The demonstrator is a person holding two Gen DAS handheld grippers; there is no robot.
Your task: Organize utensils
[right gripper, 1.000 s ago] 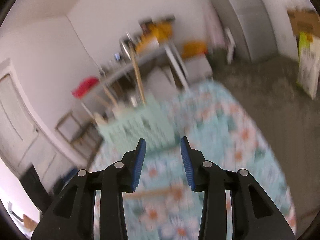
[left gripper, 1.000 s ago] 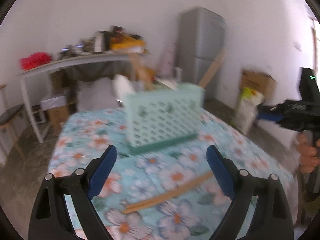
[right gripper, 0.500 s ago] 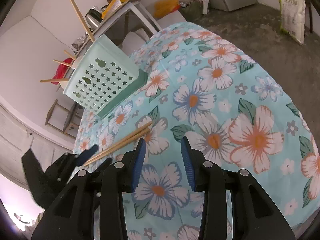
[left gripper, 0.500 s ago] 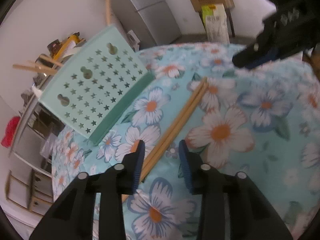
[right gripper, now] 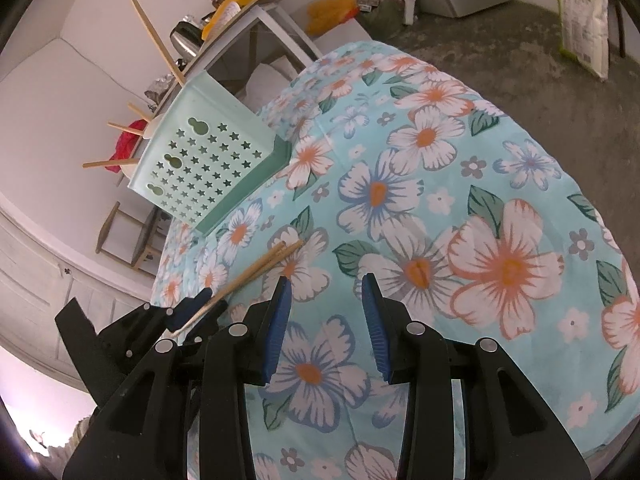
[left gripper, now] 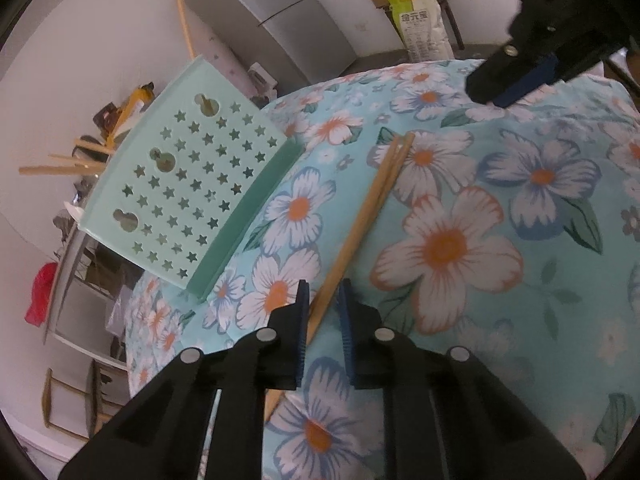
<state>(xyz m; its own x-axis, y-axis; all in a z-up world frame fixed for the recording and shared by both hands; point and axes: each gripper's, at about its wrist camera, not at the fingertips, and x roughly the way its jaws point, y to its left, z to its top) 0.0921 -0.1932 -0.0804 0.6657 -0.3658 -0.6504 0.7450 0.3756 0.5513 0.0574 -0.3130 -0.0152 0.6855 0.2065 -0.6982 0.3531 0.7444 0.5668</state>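
**Left jaws closing around the chopsticks on the floral cloth**

I have my left gripper (left gripper: pixel 323 292) low over the table; its jaws are narrow and closing, with the near end of the wooden chopsticks (left gripper: pixel 362 216) between them; I cannot tell whether the pads press the wood yet, since a sliver of gap shows on the right side. The chopsticks lie as a pair, flat on the flowered tablecloth (left gripper: pixel 500 280), slanting away from my left gripper toward the far right; their far tips sit near a white-and-orange flower.

The mint utensil basket (left gripper: pixel 188 196) with star-shaped holes stands on the cloth left of the chopsticks, close by but apart; more chopsticks (left gripper: pixel 60 166) stick out of its top.

My right gripper (right gripper: pixel 326 308) hovers over bare cloth, jaws partly apart, nothing between them; from the left wrist view it shows at the far top right (left gripper: pixel 516 80).

From the right wrist view my left gripper (right gripper: pixel 196 308) sits at the lower left with the chopsticks (right gripper: pixel 256 272) running from its blue pads.
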